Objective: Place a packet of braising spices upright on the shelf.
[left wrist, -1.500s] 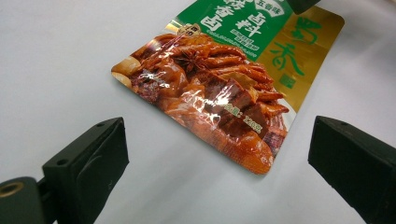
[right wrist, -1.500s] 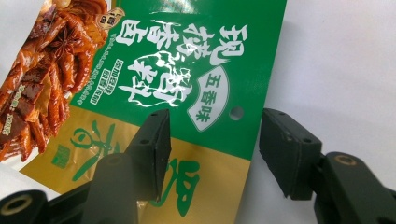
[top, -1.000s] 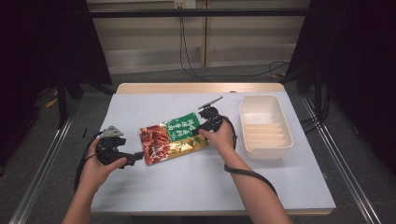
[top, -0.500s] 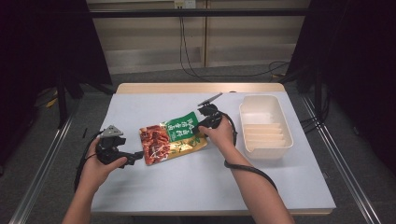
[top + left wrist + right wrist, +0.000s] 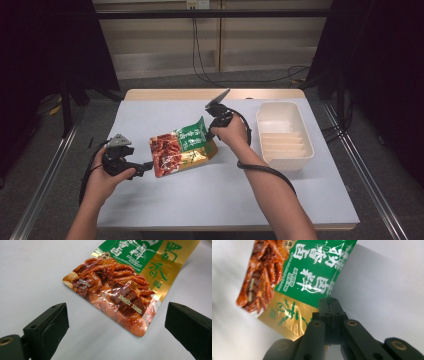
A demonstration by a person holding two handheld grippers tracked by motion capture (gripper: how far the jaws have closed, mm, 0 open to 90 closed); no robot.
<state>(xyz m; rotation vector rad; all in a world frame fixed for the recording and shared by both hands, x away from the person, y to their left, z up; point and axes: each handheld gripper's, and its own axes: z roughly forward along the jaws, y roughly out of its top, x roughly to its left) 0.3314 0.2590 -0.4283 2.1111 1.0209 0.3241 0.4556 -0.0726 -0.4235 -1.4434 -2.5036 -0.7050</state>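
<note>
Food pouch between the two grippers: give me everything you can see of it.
The food pouch is a flat, glossy foil-look sachet, printed with a green band of white characters, a gold panel and a photo of reddish braised food with a star anise. It looks sealed. The right hand-held gripper is shut on its green edge, lifting that end so the pouch tilts; its photo end is low near the pale table, contact unclear. The left hand-held gripper is open, jaws either side of the photo corner, not touching.

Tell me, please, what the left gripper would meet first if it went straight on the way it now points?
Most likely the snack packet: its red end lies straight ahead of the open left gripper, though whether the jaws pass above it is unclear.
</note>
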